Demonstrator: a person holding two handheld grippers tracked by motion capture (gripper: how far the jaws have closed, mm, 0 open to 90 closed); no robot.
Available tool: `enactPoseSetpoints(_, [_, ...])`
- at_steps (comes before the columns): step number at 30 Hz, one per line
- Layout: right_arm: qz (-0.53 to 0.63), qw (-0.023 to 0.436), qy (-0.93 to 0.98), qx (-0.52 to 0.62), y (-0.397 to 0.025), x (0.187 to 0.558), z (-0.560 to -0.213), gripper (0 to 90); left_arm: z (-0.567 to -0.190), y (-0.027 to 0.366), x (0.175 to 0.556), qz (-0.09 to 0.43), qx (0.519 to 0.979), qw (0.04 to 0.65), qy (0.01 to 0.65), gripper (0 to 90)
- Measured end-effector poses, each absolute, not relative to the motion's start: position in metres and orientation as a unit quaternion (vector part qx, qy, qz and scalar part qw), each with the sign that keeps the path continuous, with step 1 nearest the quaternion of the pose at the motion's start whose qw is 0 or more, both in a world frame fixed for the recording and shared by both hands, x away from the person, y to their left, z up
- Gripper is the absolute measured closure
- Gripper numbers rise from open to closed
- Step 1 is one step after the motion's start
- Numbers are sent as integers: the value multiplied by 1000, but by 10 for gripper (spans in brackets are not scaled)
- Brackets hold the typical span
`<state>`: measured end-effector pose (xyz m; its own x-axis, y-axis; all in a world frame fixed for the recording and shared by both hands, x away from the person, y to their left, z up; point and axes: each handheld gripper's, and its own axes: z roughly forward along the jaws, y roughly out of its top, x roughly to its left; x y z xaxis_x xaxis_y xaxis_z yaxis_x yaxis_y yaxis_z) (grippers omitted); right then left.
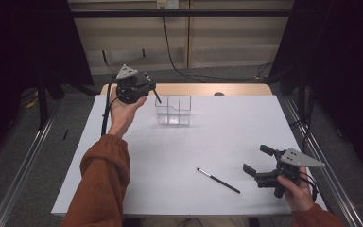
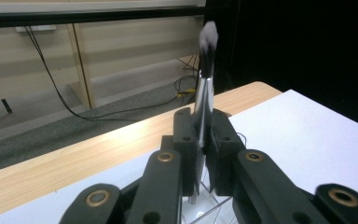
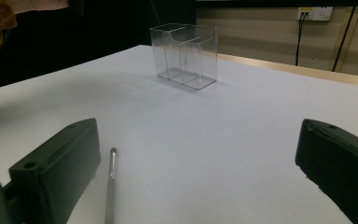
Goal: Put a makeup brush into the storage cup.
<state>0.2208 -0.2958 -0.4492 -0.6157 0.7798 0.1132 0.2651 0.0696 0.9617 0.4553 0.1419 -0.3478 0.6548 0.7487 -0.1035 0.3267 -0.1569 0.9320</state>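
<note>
- Slim silver-and-black makeup brush clamped upright in left gripper, beside clear acrylic two-compartment organizer.
- Risk: brush snags divider, tips organizer.
- Right gripper wide, near black pen.

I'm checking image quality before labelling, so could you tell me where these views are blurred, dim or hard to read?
High view: the white table is evenly lit, the surroundings dark. Left gripper view: the brush clamped in the left tool has a blurred tip, and the right background is black. Right gripper view: the right tool looks soft up close, and the clear organizer is sharp but faint.
</note>
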Motion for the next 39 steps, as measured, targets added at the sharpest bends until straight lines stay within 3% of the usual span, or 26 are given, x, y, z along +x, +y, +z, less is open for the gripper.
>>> enactPoseSetpoints(39, [568,228,698,371,-295,220,-449,0,-385,127,462,174,762,500,374,837])
